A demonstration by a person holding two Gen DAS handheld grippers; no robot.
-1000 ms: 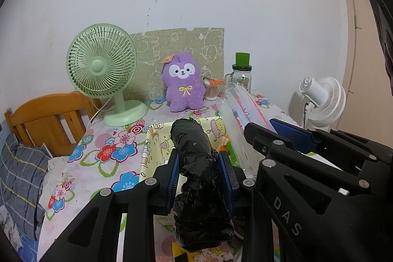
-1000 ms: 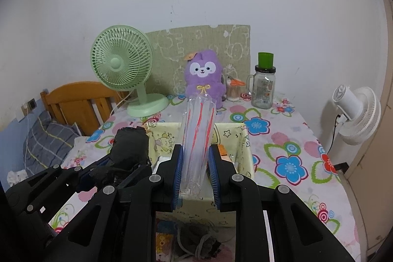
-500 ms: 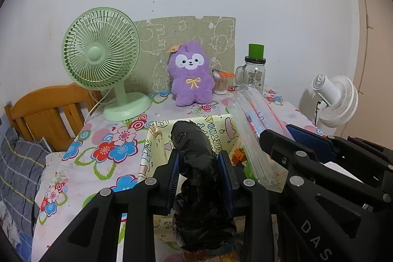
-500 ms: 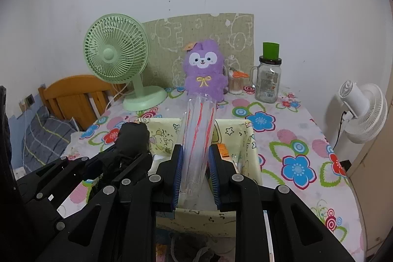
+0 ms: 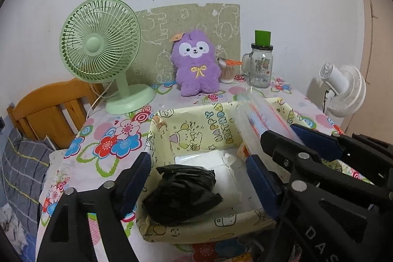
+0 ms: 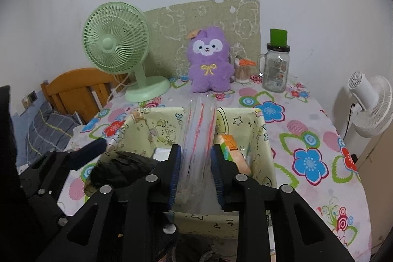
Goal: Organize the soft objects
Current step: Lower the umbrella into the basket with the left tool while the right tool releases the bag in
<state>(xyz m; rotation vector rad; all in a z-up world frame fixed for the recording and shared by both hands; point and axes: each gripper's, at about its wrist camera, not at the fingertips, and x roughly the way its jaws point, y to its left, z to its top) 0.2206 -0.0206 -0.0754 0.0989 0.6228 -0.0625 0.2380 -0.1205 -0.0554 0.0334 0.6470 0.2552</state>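
1. Table (image 5: 304, 102), floral cloth; no text readable on it. Board (image 5: 189, 23) at the wall has doodles and block letters, unclear.
2. Bin (image 5: 196, 124), yellow cartoon fabric, mid-table; inner back wall reads "HAPPY BIRTHDAY" sideways. Right gripper (image 6: 195, 171) body shows "DAS" in left view.
3. Green fan (image 5: 100, 48) back left, purple plush (image 5: 195, 63) w/ yellow bow beside it, jar (image 5: 261, 65) w/ green cap and label (too small to read) to its right.
4. Black bag (image 5: 181, 193): crumpled, glossy plastic bundle, lying in bin's near-left corner, partly on a white pack (image 5: 221, 163).
5. Clear roll (image 6: 196, 139): see-thru plastic w/ red stripes, long, tilted up over bin's far rim.
6. Left gripper (image 5: 196, 178): fingers wide apart, just been opening; bag lies below and between them, not touched. 1 s ago they were clamped on the bag, held upright.
7. Right gripper: fingers just been opening a bit; roll is between them, pads close on both sides, contact looks loose. Both views sit lower and nearer the bin than before.
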